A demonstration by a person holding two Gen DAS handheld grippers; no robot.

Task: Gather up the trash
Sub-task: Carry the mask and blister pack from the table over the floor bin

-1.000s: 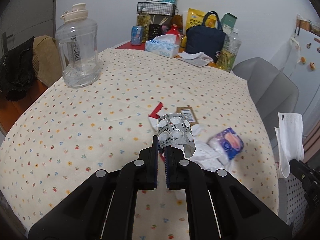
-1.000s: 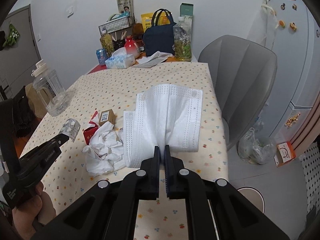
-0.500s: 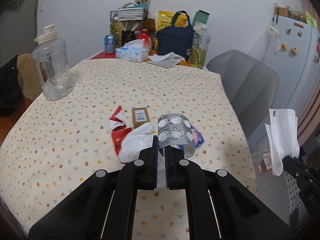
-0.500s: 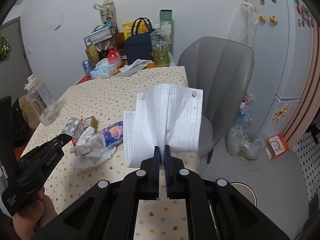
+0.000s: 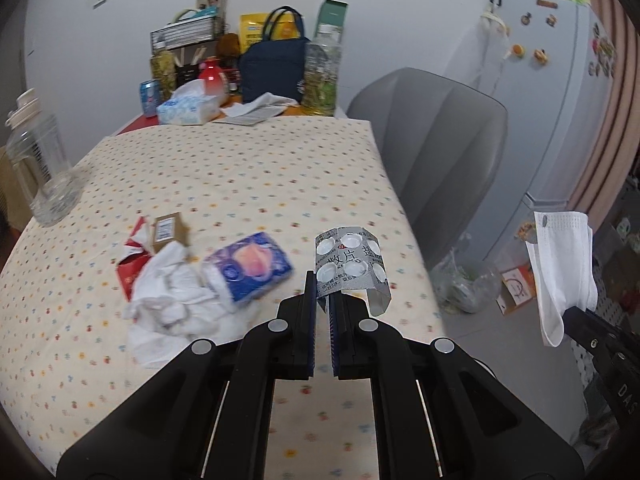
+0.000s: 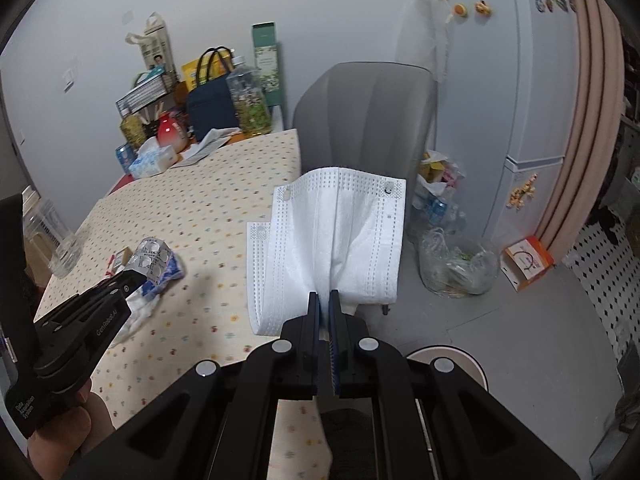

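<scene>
My left gripper (image 5: pixel 323 300) is shut on an empty silver blister pack (image 5: pixel 350 262), held above the table's right edge; it also shows in the right wrist view (image 6: pixel 152 258). My right gripper (image 6: pixel 325 304) is shut on a white face mask (image 6: pixel 336 240), held past the table edge over the floor; the mask also shows in the left wrist view (image 5: pixel 560 264). On the table lie a crumpled white tissue (image 5: pixel 168 296), a blue tissue packet (image 5: pixel 250 266), a red wrapper (image 5: pixel 130 260) and a small brown box (image 5: pixel 168 230). A round bin rim (image 6: pixel 448 360) shows below my right gripper.
A grey chair (image 6: pixel 368 116) stands at the table's right side. A clear plastic bag (image 6: pixel 456 264) and an orange box (image 6: pixel 528 262) sit on the floor by the fridge (image 6: pixel 520 80). A water jug (image 5: pixel 40 168), tissue box (image 5: pixel 188 106) and bags crowd the far table.
Both grippers have swung to the right, away from the table middle toward its right edge and the floor, still holding the blister pack and the mask.
</scene>
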